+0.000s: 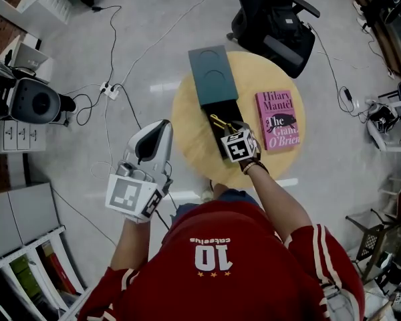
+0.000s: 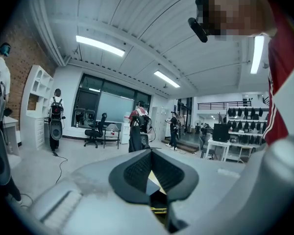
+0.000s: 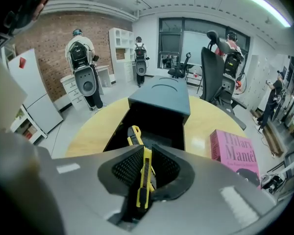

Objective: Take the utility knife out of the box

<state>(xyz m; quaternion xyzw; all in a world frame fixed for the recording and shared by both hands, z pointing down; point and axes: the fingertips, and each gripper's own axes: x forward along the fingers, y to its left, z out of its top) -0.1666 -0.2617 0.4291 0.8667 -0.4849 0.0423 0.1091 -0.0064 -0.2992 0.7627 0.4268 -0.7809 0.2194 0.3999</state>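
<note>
My right gripper is clamped on the yellow utility knife, its tip inside the open box at the centre of the surface. My left gripper is closed, empty, off the left edge. I judge a straight lift, clear of the box walls, is best.

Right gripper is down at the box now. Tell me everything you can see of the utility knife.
The utility knife has a slim yellow body, plastic by its look, with a black strip running along it. It stands on edge, lengthwise between the pads of the right hand-held gripper, which press on its two flat sides. Its far end sticks out past the fingertips, over the dark inside of the open box. Whether the blade is out cannot be told.
</note>
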